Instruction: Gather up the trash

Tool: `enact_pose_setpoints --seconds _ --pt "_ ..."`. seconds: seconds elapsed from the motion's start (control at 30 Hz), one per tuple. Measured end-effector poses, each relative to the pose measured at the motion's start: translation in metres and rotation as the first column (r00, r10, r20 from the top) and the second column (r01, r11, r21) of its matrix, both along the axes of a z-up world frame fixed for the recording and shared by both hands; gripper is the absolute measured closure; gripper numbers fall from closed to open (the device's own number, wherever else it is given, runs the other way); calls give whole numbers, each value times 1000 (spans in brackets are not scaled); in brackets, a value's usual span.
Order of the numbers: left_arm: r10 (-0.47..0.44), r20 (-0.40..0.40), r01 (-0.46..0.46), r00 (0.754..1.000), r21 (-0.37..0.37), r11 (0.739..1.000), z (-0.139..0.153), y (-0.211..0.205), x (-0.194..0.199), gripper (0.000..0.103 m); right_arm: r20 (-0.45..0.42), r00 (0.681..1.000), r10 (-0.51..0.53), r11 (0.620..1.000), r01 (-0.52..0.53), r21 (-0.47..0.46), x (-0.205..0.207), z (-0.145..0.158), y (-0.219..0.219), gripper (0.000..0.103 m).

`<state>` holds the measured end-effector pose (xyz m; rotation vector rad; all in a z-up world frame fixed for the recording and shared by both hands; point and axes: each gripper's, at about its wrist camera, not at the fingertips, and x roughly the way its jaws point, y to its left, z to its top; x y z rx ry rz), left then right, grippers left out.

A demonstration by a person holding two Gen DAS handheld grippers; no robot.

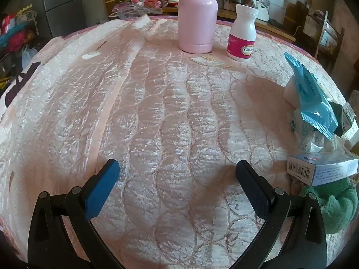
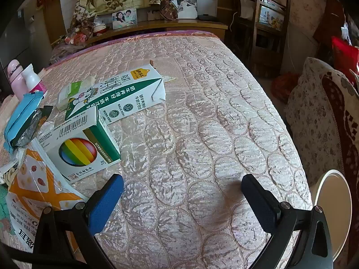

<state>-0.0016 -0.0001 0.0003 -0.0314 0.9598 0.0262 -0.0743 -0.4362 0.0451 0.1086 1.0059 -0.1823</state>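
Observation:
Trash lies on a pink quilted bed (image 1: 157, 112). In the left wrist view a blue wrapper (image 1: 311, 94), crumpled white packaging (image 1: 307, 134) and a small barcoded box (image 1: 323, 168) lie at the right. My left gripper (image 1: 177, 170) is open and empty, left of them. In the right wrist view a flattened green-and-white milk carton (image 2: 119, 94), a white box with a rainbow ball (image 2: 78, 148), the blue wrapper (image 2: 22, 114) and an orange snack bag (image 2: 33, 188) lie at the left. My right gripper (image 2: 181, 186) is open and empty, just right of the rainbow box.
A pink bottle (image 1: 197, 20) and a white pill bottle (image 1: 242, 35) stand at the far side of the bed. A green cloth (image 1: 332, 206) lies near the left gripper. A white bin rim (image 2: 334, 208) and a patterned chair (image 2: 320, 116) stand right of the bed.

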Motion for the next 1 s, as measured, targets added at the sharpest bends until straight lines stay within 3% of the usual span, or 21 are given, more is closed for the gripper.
enact_pose_setpoints --seconds 0.2,0.33,0.6,0.9,1.0 --pt "-6 -51 8 999 24 1000 10 -9 -19 0 -56 998 19 999 -17 31 5 3 -4 0" --pt "2 16 -2 1000 30 1000 32 -14 -39 0 -87 996 10 999 -6 50 -13 13 -5 0" --pt "-59 159 52 986 50 997 89 -48 -85 0 74 996 47 999 -47 3 -80 74 34 0" --pt "-113 322 91 940 82 992 142 -97 -132 0 330 939 100 995 -105 -3 -135 143 93 0" --pt "-124 337 105 933 76 992 149 -105 -136 0 380 919 102 994 -111 1 -139 159 102 0"
